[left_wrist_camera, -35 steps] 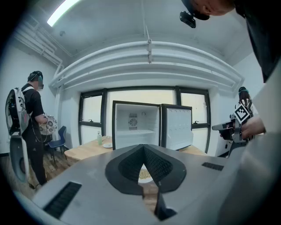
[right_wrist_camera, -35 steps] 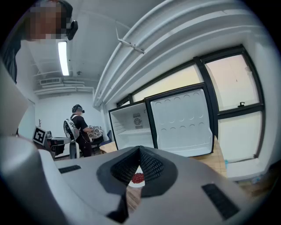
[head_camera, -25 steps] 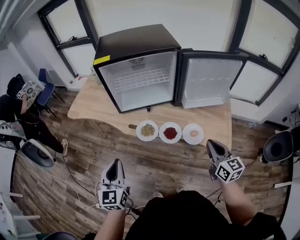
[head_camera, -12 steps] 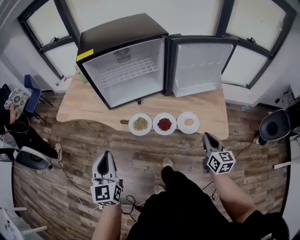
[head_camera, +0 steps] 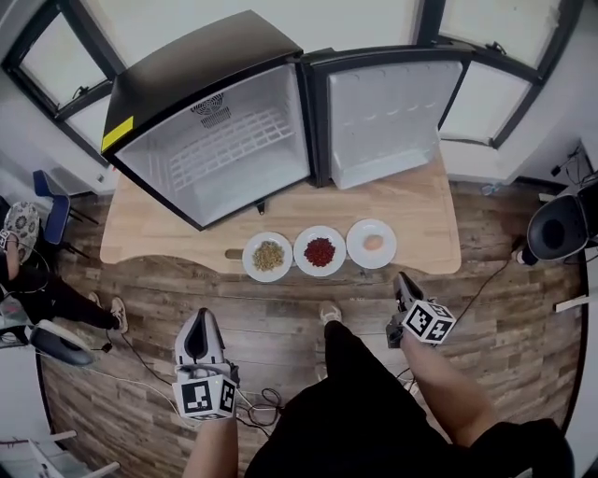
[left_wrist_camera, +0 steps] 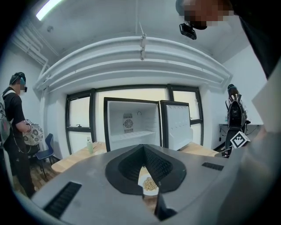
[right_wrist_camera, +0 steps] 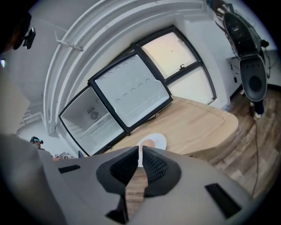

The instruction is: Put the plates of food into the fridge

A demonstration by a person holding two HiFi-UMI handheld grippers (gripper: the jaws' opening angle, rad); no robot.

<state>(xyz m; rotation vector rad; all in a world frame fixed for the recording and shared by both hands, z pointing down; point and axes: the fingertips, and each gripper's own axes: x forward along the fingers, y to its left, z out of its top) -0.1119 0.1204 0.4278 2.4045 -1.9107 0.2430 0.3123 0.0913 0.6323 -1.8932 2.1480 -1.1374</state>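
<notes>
Wooden table (head_camera: pixel 411 215); blue chair (left_wrist_camera: pixel 45 147); greenish bottle (left_wrist_camera: pixel 89 145), perhaps.

Office-type room rigged as a test space, not a home kitchen. Tall dark-framed windows (head_camera: pixel 472 93). Wood-plank floor (head_camera: pixel 280 299) with loose cables (head_camera: pixel 257 409). Mini fridge (head_camera: pixel 215 140) stands on a plain wooden table (head_camera: pixel 411 215). Blue chair (head_camera: pixel 49 191) by the wall. Second person (left_wrist_camera: pixel 12 132) wearing headgear. Ceiling strip light (left_wrist_camera: pixel 48 9).
</notes>
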